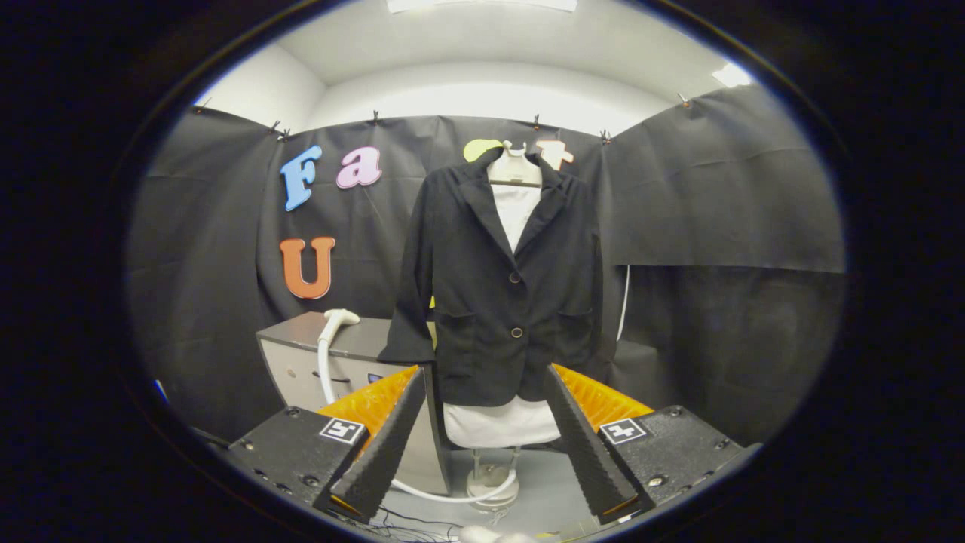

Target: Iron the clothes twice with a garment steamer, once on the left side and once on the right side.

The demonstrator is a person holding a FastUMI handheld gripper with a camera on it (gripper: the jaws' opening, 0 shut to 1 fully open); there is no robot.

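A black buttoned jacket [507, 286] hangs on a white dress form [515, 197] straight ahead, beyond the fingers. The white garment steamer head [338, 317] rests on top of a grey cabinet [301, 354] to the left of the jacket, and its white hose [326, 377] runs down the cabinet front and curls around the form's base [490, 483]. My gripper [482, 445] stands open and holds nothing, its two fingers spread either side of the jacket's hem. The steamer lies beyond the left finger.
Black cloth walls close in the booth behind and to both sides. The grey cabinet stands close to the jacket's left sleeve [411, 302]. Thin cables [407, 520] lie on the grey floor between the fingers.
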